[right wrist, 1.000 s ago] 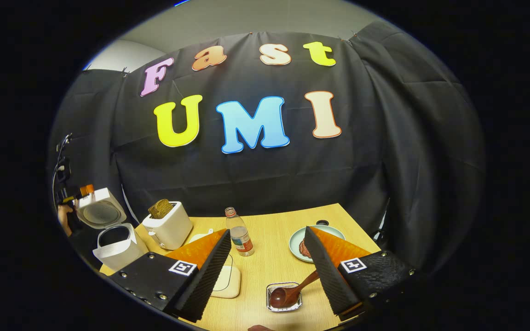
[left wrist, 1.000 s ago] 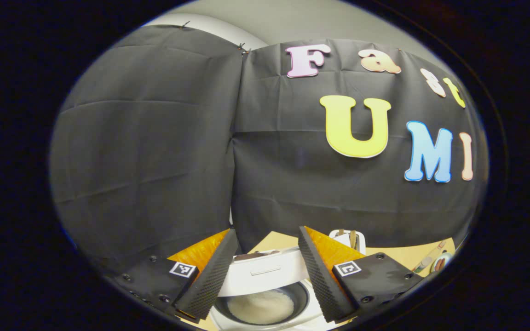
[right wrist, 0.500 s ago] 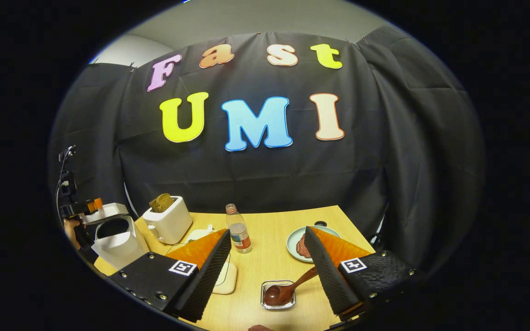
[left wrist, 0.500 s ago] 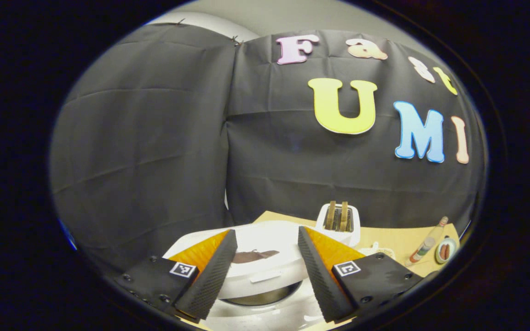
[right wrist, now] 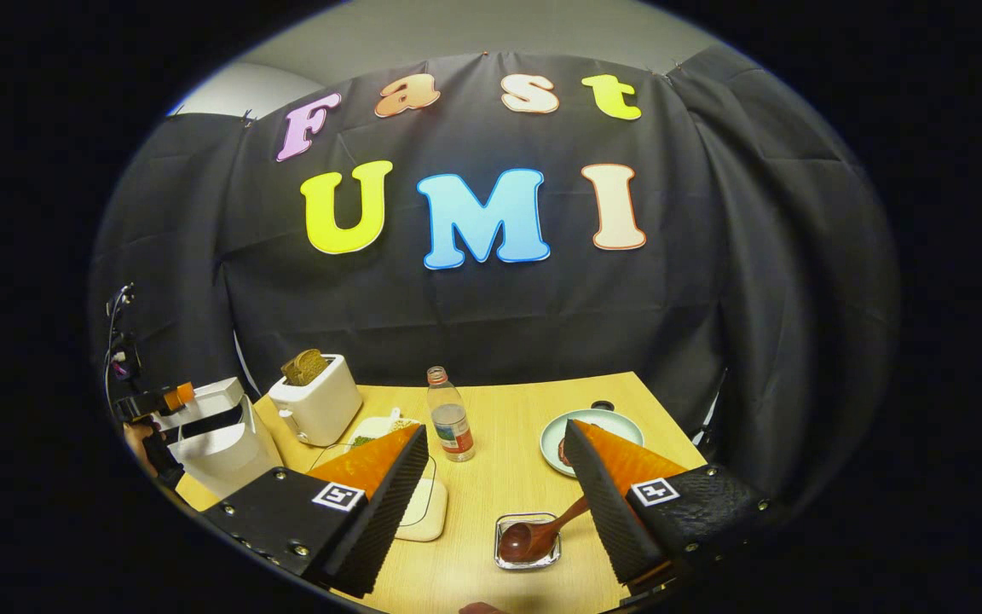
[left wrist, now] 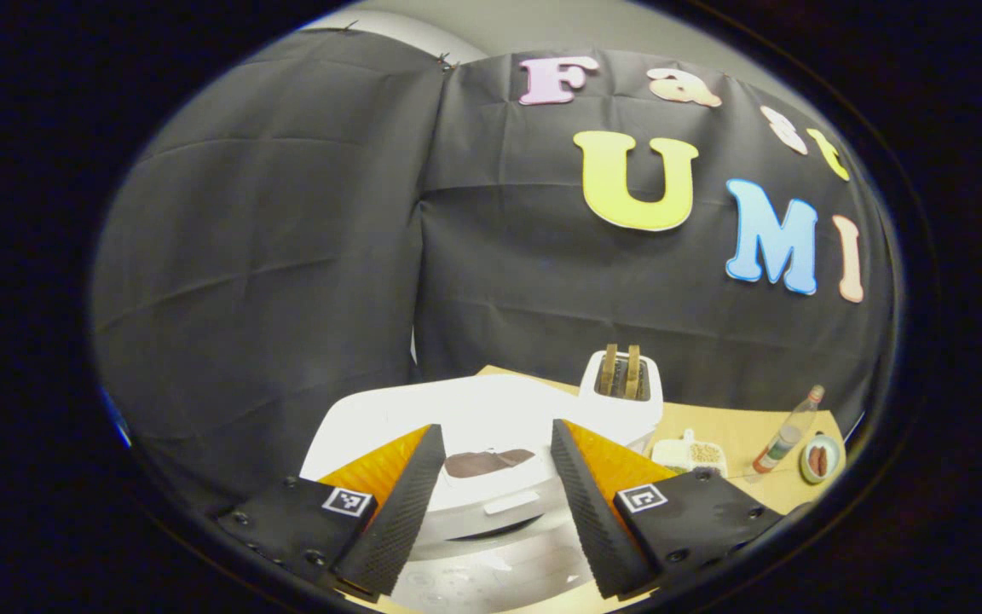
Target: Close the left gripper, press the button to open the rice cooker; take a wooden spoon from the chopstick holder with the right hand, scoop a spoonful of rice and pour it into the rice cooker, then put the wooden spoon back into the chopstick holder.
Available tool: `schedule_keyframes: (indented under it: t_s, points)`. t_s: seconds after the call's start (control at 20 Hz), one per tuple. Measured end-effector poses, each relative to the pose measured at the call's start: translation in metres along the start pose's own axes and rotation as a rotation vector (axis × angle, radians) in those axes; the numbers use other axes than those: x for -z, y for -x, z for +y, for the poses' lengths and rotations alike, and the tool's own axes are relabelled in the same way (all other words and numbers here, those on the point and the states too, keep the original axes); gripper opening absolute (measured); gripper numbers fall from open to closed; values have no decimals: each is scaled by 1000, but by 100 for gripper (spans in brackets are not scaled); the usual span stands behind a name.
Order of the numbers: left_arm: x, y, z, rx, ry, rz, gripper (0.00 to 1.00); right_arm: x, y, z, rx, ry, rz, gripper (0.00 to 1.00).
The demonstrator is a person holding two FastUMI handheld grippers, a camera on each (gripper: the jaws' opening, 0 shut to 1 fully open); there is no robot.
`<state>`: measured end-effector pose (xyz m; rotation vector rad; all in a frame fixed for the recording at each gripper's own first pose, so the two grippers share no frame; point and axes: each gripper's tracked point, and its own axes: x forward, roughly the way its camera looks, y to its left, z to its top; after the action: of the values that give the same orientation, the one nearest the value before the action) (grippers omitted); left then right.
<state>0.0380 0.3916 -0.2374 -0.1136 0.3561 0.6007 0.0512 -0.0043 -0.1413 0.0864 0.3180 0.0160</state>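
The white rice cooker [left wrist: 491,563] sits right under my left gripper [left wrist: 493,431], which is open. Its lid [left wrist: 465,414] is lowered almost flat, with a thin dark gap above the body, and fills the space between the fingers. In the right gripper view the rice cooker [right wrist: 222,443] stands at the far left with the left gripper [right wrist: 154,401] at its lid. The wooden spoon [right wrist: 534,535] rests bowl-down in the small clear chopstick holder [right wrist: 504,558], and its handle runs toward my right finger. My right gripper [right wrist: 495,429] is open above it.
On the wooden table [right wrist: 508,477] stand a white toaster [right wrist: 312,401] with bread, a plastic bottle [right wrist: 451,418], a pale green plate [right wrist: 593,431] with food, and a flat white lidded box [right wrist: 424,512]. The toaster [left wrist: 623,396] stands just behind the cooker.
The rice cooker lid has swung down from open, hiding the rice in the pot, and my left gripper has followed it. The right gripper has barely moved.
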Motion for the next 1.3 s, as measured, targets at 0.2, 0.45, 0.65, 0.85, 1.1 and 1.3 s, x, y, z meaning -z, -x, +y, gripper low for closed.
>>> schedule_keyframes:
  t_s: [0.2, 0.45, 0.65, 0.85, 1.1, 1.3]
  points:
    - [22, 4, 0, -6, 5, 45, 89, -2, -2, 3, -2, 4, -4, 98]
    - [44, 4, -4, -7, -27, 104, 92, -1, -1, 2, 3, 2, -4, 98]
    - [51, 3, -5, -12, -33, 124, 89, 2, 0, -3, 15, -1, 3, 98]
    - [51, 3, -5, -15, -39, 129, 87, -2, 5, -11, 29, 2, -12, 98]
    - [62, 0, -7, -22, -60, 164, 88, 3, 4, -15, 39, -8, 1, 98]
    - [57, 3, -6, -20, -51, 165, 93, 9, 5, -8, 21, -5, 9, 98]
